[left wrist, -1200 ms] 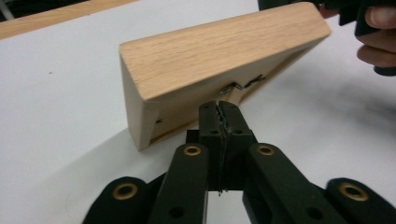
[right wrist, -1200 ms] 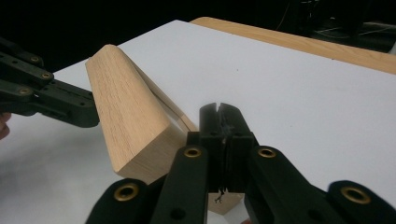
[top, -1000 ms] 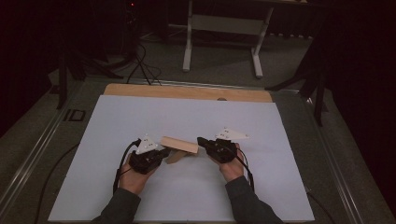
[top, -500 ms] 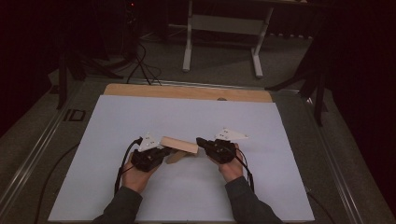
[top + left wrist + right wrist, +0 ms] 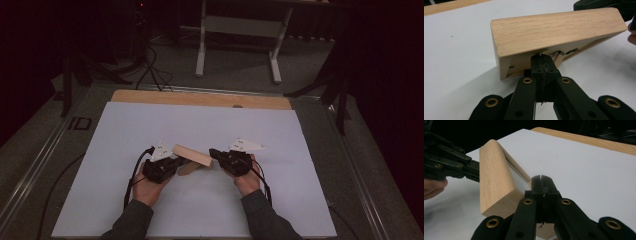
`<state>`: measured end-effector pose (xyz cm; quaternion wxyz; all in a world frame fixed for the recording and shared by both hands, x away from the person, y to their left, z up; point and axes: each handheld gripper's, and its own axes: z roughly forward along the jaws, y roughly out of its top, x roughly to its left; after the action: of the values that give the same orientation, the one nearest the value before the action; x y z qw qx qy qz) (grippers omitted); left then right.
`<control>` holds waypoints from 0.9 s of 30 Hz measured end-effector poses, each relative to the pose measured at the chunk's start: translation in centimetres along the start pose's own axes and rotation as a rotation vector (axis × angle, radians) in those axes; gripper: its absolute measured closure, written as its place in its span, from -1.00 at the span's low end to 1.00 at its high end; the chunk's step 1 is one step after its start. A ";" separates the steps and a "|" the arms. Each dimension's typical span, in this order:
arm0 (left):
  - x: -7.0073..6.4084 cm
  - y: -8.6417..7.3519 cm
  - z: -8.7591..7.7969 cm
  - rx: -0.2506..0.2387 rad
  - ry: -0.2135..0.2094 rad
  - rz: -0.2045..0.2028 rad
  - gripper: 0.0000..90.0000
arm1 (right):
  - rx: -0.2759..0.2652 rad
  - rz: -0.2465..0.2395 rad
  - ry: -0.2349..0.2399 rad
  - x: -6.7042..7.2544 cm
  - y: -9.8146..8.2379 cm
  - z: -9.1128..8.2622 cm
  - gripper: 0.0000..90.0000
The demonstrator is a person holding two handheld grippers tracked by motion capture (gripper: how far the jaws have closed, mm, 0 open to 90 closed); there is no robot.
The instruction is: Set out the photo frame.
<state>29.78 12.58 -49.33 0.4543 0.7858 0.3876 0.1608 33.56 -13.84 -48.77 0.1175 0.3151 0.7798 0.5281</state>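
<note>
A light wooden frame (image 5: 192,155) with a white inner panel is tilted up off the white sheet between my two grippers. My left gripper (image 5: 182,161) is shut, its tips against the frame's underside (image 5: 554,32), next to a small dark fitting. I cannot tell whether the left gripper (image 5: 541,56) pinches anything thin. My right gripper (image 5: 212,152) is also shut. In its own view the right gripper (image 5: 541,178) lies along the frame's inner edge (image 5: 495,185). The left gripper (image 5: 475,173) meets the frame's far end there.
The white sheet (image 5: 200,125) covers the table, with a bare wooden strip (image 5: 200,98) along the far edge. Beyond the table stand a light metal stand (image 5: 237,30) and floor cables (image 5: 150,65). Dark poles stand at both sides.
</note>
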 end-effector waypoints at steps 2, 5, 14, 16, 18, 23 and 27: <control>-0.1 0.1 0.0 0.000 -0.001 0.003 0.99 | 0.002 -0.003 0.001 0.1 0.0 0.0 0.99; -0.3 0.1 0.2 0.002 -0.005 0.003 0.99 | 0.003 -0.013 0.001 0.2 0.0 0.0 0.99; -0.9 0.3 0.5 0.006 -0.018 0.019 0.99 | 0.007 -0.010 0.004 0.3 -0.1 0.0 0.99; -1.0 0.4 0.5 0.008 -0.021 0.020 0.99 | 0.012 -0.011 0.004 0.3 -0.1 0.0 0.99; -1.0 0.4 0.5 0.007 -0.025 0.017 0.99 | 0.012 -0.014 0.005 0.3 -0.2 0.0 0.99; -1.1 0.4 0.6 0.004 -0.031 0.015 0.99 | 0.017 -0.015 0.009 0.5 -0.2 0.2 0.99; -1.2 0.4 0.6 0.005 -0.033 0.016 0.99 | 0.021 -0.016 0.014 0.7 -0.3 0.2 0.99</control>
<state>29.58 11.22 -49.17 0.4575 0.7925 0.3742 0.1504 33.03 -13.35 -48.98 0.1128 0.3062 0.7887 0.5209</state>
